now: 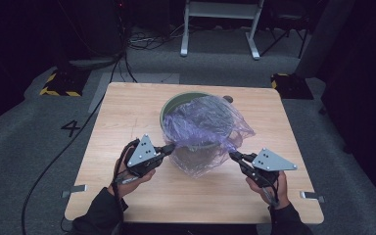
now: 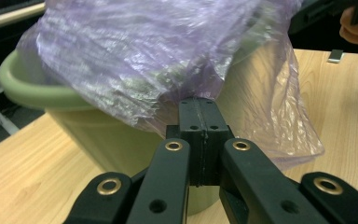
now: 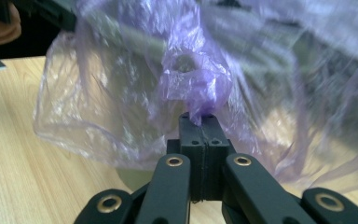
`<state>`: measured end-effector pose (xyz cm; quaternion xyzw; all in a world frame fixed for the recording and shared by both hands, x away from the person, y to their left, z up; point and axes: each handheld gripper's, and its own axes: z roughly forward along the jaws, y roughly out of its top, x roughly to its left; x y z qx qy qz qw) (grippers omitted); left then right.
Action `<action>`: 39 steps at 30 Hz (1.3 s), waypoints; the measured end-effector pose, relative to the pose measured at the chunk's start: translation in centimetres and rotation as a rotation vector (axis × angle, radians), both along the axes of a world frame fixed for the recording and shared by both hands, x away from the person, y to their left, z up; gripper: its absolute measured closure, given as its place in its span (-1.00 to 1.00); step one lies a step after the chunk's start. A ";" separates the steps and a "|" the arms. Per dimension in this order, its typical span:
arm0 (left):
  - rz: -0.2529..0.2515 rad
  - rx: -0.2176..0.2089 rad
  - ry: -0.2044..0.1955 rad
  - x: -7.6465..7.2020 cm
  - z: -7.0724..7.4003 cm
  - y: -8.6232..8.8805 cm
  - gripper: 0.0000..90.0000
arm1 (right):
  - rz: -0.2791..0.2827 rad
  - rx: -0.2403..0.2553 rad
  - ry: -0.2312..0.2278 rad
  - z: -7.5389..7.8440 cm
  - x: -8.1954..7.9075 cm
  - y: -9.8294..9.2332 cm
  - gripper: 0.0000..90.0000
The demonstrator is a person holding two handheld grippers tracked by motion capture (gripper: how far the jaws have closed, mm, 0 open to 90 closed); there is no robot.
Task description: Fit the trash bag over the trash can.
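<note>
A green plastic bin (image 1: 174, 104) stands on the wooden table (image 1: 127, 112), with a thin purple plastic bag (image 1: 203, 129) draped over and inside it. My left gripper (image 1: 169, 147) is shut on the bag's edge at the bin's near left side; its closed pads (image 2: 201, 122) pinch the film just below the green rim (image 2: 32, 91). My right gripper (image 1: 234, 156) is shut on a bunched fold of the purple bag (image 3: 191, 79) at the bin's near right, the film gathered right at the fingertips (image 3: 200, 127). Loose bag hangs down the bin's front.
Each gripper is held by a hand with a dark sleeve (image 1: 98, 210) coming from the near edge. Metal clips (image 1: 73, 190) sit at the table's near corners. Behind the table lie cables (image 1: 147, 41), a white frame's legs (image 1: 220, 29) and yellow-black floor blocks (image 1: 61, 83).
</note>
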<state>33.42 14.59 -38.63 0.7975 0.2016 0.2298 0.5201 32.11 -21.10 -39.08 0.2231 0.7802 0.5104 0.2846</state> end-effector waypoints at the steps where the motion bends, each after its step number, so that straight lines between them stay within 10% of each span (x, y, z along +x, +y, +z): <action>1: 0.004 -0.002 0.003 0.1 -0.2 0.1 1.00 | -0.002 0.005 0.018 -0.5 0.4 0.0 1.00; 12: 0.026 0.010 0.013 0.7 -0.9 0.6 1.00 | -0.068 0.002 0.050 -3.0 2.2 0.0 0.94; 20: 0.034 0.005 0.002 0.6 -0.8 0.8 1.00 | -0.056 0.034 0.044 -2.7 1.7 -2.2 -0.22; 30: 0.050 0.002 -0.012 0.6 -0.3 1.4 1.00 | -0.035 0.111 -0.010 -0.4 -0.6 -6.7 -0.42; 33: 0.055 -0.003 -0.010 0.7 -0.3 1.5 1.00 | -0.015 0.086 -0.004 -0.3 -1.0 -6.8 -0.44; 39: 0.052 0.004 -0.005 0.7 -0.4 1.4 1.00 | -0.100 -0.138 -0.011 -1.8 -1.8 -4.0 -0.45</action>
